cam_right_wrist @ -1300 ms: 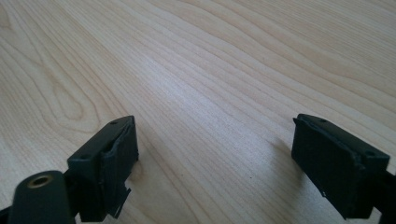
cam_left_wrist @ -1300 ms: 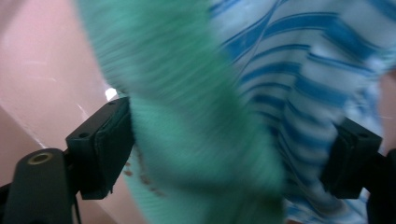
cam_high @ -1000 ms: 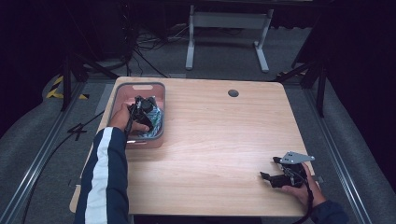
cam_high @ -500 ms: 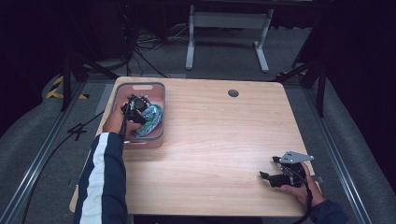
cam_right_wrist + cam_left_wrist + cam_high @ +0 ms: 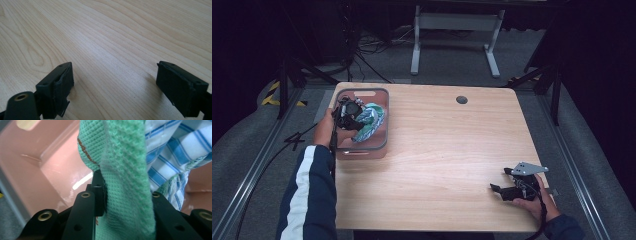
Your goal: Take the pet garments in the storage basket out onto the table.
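Note:
A pink bin with a grey rim stands at the table's left. Over it my left gripper is shut on a green waffle-knit cloth, which hangs bunched from the jaws. In the left gripper view the green cloth is pinched between the black jaws of my left gripper. A blue-and-white striped cloth hangs against it, and the pink bin lies below. My right gripper rests at the table's front right, open with nothing between its jaws. The right gripper view shows my right gripper over bare wood.
The wooden table has a round cable hole near its far edge. A metal stand and cables lie on the floor beyond. The left gripper's cable trails off the table's left side.
My left gripper has risen out of the bin and drawn back toward its left side, lifting the cloth bundle with it. The right gripper has stayed put.

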A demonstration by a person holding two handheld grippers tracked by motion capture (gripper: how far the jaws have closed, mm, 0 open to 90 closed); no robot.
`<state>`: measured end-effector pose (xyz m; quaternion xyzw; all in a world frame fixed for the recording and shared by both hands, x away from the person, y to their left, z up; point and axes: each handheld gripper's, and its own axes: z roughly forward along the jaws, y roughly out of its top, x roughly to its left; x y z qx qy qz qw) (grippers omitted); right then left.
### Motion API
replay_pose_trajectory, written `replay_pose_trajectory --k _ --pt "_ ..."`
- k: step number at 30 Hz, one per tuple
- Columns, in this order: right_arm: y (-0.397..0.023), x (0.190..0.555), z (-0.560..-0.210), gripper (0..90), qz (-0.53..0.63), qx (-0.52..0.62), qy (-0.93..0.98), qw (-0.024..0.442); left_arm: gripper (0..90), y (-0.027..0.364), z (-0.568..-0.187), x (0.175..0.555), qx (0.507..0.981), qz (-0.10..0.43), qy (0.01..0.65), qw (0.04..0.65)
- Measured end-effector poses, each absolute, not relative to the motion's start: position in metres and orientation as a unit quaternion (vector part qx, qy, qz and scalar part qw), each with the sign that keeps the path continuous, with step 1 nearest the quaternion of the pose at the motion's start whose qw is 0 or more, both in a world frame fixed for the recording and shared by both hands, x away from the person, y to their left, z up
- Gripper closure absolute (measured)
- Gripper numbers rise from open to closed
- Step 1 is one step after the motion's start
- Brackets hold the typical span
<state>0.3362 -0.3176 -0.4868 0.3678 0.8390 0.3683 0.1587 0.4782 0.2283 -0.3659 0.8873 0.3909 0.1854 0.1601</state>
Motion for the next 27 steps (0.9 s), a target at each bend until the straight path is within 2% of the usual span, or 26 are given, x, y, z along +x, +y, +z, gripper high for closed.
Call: replay_pose_trajectory --k 7,14,19,27 --pt "-0.318 0.336 -0.487 15.0 0.369 0.368 0.839 0.159 72.3 0.227 -0.347 0.464 0.893 0.208 0.367 0.152" --pt "-0.318 0.336 -0.487 15.0 0.368 0.368 0.839 0.159 72.3 0.218 -0.336 0.452 0.896 0.213 0.349 0.174" --pt "-0.318 0.336 -0.487 15.0 0.369 0.368 0.839 0.159 72.4 0.197 -0.32 0.439 0.901 0.232 0.313 0.192" --pt "-0.318 0.336 -0.487 15.0 0.369 0.368 0.838 0.159 72.5 0.171 -0.306 0.428 0.911 0.231 0.271 0.207"
